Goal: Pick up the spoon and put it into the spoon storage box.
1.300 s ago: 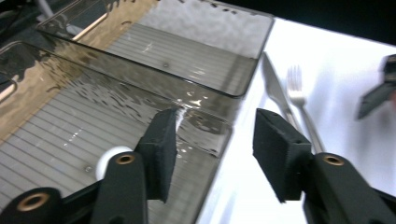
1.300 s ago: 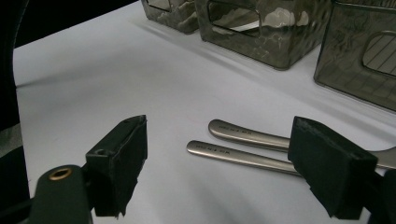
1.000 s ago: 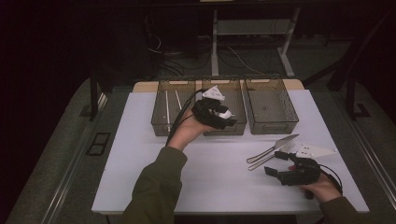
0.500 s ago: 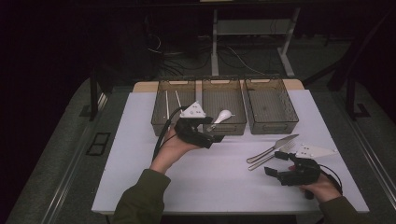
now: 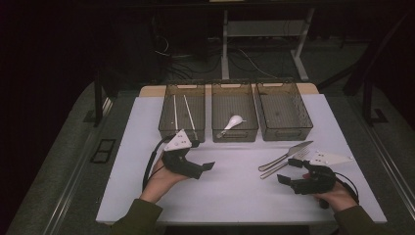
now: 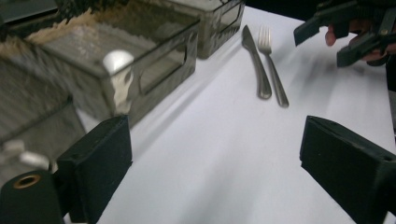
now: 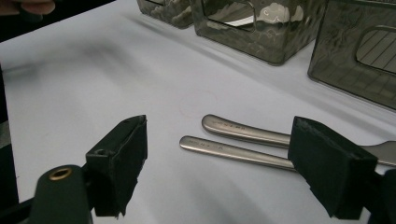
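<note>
On white table [image 5: 235, 196] (dark room): three bins [image 5: 235, 117].

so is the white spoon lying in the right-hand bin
No, in the high view the white spoon lies in the middle bin, while the right bin holds no spoon.

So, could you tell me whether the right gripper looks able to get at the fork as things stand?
Probably yes: the right gripper has its jaws open just short of the fork handle, with bare table between; the knife lies close alongside.
</note>
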Demonstrator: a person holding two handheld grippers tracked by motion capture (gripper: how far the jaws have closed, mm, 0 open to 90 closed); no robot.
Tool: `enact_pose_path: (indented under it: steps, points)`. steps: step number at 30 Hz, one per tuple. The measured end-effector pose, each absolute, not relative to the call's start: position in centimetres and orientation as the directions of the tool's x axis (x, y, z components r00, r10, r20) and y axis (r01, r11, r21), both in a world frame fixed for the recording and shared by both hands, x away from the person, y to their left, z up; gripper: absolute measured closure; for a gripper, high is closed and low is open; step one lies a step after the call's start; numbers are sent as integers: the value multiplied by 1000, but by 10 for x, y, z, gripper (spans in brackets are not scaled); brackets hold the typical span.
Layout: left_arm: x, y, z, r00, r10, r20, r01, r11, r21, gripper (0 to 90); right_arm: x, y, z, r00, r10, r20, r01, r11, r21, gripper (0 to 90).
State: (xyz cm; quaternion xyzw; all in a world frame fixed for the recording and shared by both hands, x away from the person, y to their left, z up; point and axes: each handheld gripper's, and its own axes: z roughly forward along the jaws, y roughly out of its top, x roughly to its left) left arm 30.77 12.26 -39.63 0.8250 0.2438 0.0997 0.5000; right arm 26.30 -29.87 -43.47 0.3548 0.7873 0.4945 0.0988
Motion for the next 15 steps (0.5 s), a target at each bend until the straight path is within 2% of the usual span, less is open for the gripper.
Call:
enact_pose_path:
  steps: [15]
  points:
    - [278,152,-421,834,543,-100,339,-361,869,4,261,-297,-435,-741,647,180,449,279,849,200]
